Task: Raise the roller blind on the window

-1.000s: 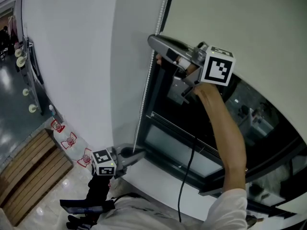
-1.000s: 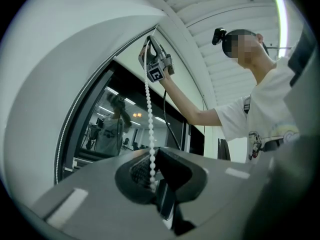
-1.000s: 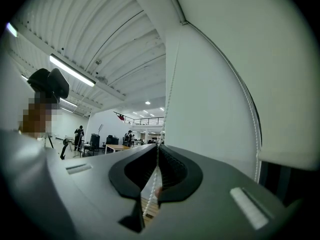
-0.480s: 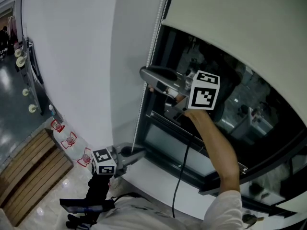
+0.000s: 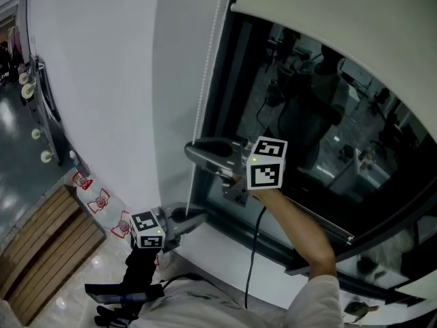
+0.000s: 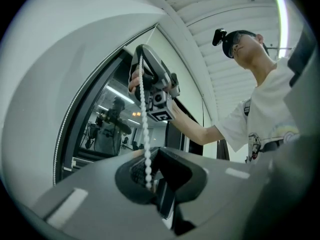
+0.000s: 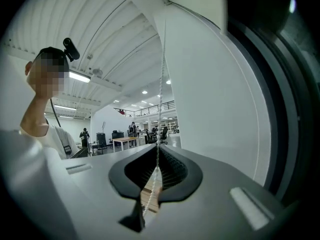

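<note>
R tool (image 5: 193, 149) tight on bead chain (image 7: 159, 114)

Free room lies before the glass (image 5: 307, 135) under the blind (image 5: 341, 26); wall (image 5: 102, 80) and bead chain (image 5: 207, 67) bound the left.

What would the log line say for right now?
right tool: shut on bead chain | left tool: shut on chain, lower | roller blind: partly up

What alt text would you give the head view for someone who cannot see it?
Seen from above, a person's right gripper grips a white bead chain hanging beside a dark window, whose cream roller blind is partly raised. The left gripper sits lower, near the window sill.
</note>
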Tool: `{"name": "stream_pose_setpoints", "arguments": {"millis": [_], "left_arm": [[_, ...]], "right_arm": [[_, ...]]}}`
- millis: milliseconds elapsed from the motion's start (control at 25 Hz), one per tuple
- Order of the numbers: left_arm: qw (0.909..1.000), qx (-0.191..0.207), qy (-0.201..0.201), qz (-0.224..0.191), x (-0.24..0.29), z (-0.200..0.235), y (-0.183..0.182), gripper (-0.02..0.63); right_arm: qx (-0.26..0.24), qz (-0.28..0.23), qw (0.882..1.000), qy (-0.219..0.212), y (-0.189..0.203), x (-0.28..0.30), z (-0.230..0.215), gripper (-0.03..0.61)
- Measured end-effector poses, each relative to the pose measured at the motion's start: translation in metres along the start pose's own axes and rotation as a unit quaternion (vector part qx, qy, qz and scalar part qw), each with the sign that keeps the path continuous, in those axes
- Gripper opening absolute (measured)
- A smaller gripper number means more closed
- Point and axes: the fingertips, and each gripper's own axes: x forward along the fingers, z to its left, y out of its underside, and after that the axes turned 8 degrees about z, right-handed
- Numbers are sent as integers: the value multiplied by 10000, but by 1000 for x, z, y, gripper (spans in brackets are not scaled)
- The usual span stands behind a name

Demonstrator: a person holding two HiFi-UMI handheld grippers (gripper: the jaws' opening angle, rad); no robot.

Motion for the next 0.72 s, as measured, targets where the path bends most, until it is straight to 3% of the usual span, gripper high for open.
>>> {"name": "stream_pose_setpoints", "arguments": {"millis": [720], "left_arm": [[9999,-68,-107,33,-2,7,-1,-2]], "right_arm": [[613,341,9974,-139,92,11,11,14]]}}
